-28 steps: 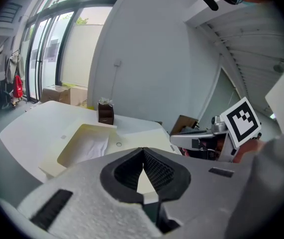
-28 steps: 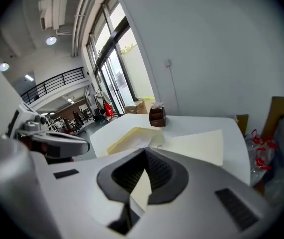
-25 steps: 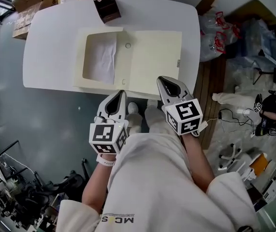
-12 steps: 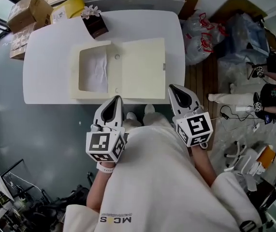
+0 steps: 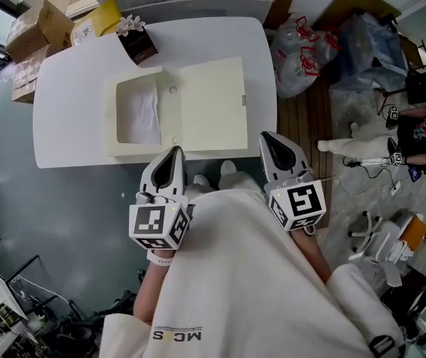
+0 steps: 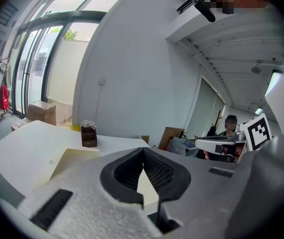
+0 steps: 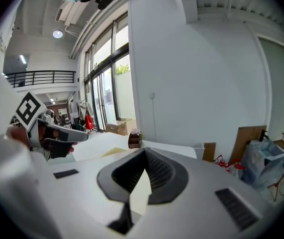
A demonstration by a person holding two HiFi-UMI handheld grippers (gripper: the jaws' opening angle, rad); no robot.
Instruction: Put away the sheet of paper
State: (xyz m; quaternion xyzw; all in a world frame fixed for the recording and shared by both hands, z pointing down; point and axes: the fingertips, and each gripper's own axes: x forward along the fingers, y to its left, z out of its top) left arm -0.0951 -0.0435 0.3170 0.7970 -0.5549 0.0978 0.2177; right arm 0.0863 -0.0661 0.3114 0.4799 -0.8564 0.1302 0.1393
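Head top-down, claw views forward — table (image 5: 71,110) shared

Left gripper (image 5: 173,153) and right gripper (image 5: 269,138) hover closed, empty.

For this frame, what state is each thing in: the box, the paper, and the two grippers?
Cream box: open, its lid laid flat beside it.
Sheet of paper: lying inside the open box.
Left gripper: shut, nothing between its jaws.
Right gripper: shut, nothing between its jaws.
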